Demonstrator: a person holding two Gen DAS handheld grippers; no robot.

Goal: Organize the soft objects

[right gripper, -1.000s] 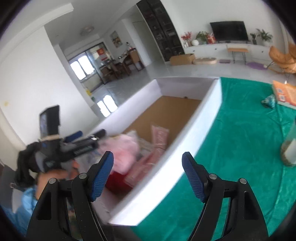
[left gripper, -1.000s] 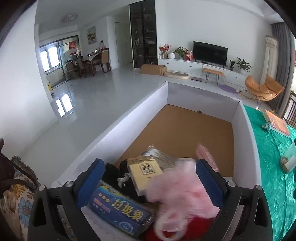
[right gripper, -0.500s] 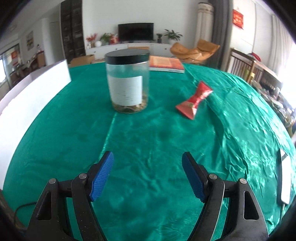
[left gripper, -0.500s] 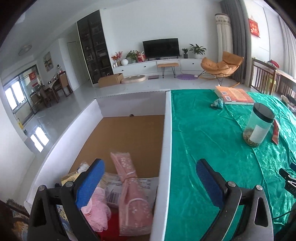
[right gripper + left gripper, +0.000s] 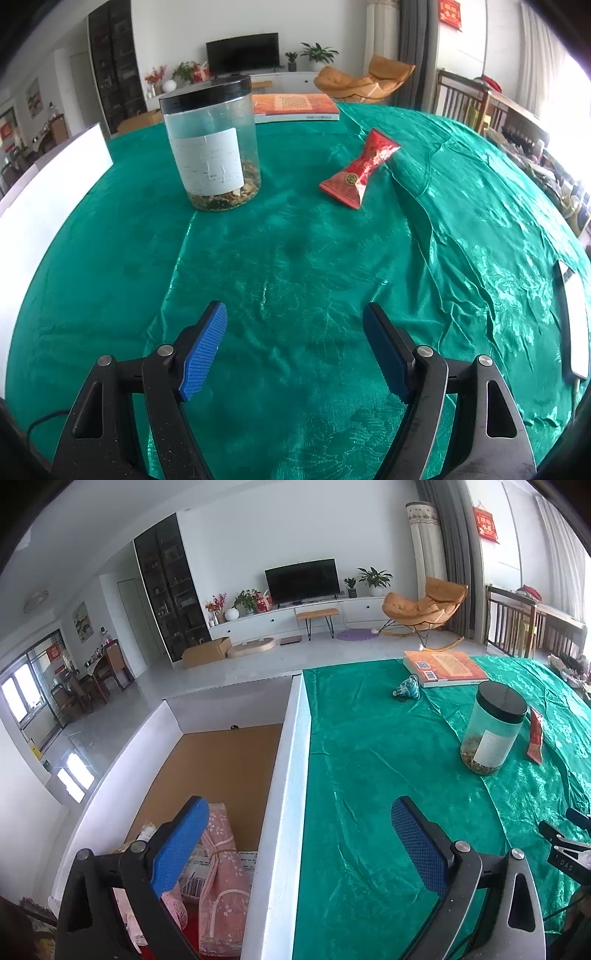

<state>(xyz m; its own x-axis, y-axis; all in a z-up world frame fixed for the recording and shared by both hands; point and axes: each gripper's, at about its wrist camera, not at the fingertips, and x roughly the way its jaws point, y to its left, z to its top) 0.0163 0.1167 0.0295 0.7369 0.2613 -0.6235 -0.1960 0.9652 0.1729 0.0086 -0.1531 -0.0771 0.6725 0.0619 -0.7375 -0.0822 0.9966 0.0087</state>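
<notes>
- White wall ahead holds a dark television (image 5: 302,580) above a low white cabinet (image 5: 295,618).
- Orange lounge chair (image 5: 424,607) right of it.
- Glossy pale floor (image 5: 147,698) far left.

Left gripper (image 5: 299,843): black frame with triangular cut-outs, two silver round-head screws outboard of each finger. Fingers (image 5: 179,843) faced with blue pads carrying a fine cross-hatched mesh texture.

Right gripper (image 5: 295,350): same black frame, triangular cut-outs and paired silver screws behind each finger. Fingers (image 5: 205,350) faced with blue pads, ribbed, with serrated edges. A thin black cable trails off left of the left finger's arm.
</notes>
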